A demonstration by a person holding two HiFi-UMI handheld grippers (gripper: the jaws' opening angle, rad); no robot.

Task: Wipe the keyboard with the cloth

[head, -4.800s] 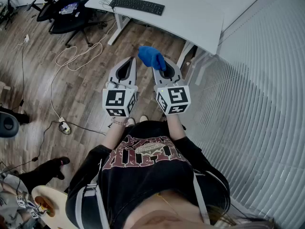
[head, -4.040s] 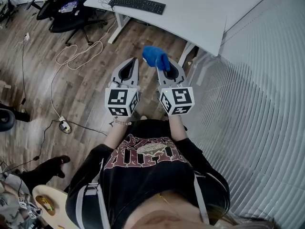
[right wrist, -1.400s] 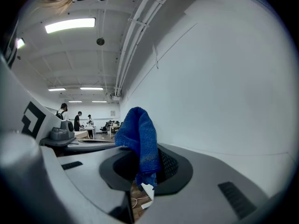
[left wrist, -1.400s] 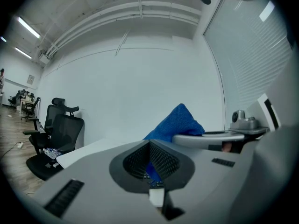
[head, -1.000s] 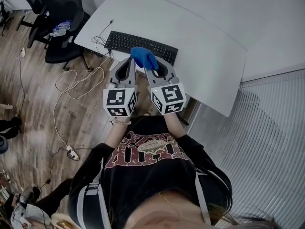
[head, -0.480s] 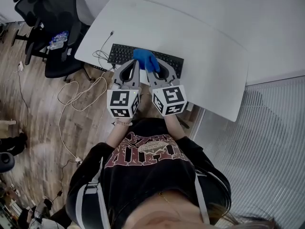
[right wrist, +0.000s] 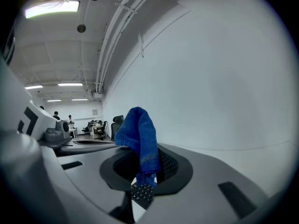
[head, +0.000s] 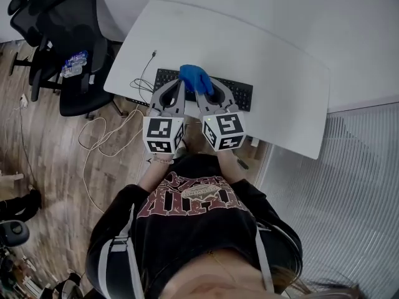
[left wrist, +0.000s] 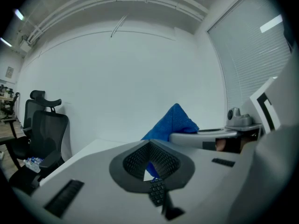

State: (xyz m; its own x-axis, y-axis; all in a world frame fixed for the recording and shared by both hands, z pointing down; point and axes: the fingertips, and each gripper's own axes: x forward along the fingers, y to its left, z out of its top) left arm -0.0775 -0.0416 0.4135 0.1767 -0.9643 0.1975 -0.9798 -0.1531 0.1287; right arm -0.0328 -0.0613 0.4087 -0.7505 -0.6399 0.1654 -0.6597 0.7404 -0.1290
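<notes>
A black keyboard [head: 240,94] lies on the white desk [head: 280,73], partly hidden under both grippers. My right gripper [head: 199,90] is shut on a bunched blue cloth [head: 195,78], which sticks up above the keyboard's middle. In the right gripper view the cloth [right wrist: 139,136] drapes over the closed jaws, and keys [right wrist: 142,193] show below through the gap. My left gripper [head: 179,86] is shut with nothing in it, close beside the right one. Its own view shows the cloth [left wrist: 174,122] just to the right and a few keys [left wrist: 157,191] beneath.
A black office chair [head: 65,42] stands left of the desk. Cables [head: 138,83] trail off the desk's left end onto the wooden floor [head: 43,161]. White blinds [head: 336,185] fill the right. A white wall [head: 262,5] runs behind the desk.
The desk and keyboard have come closer until both grippers hang over the keyboard. The cloth has stayed in the right gripper throughout.
</notes>
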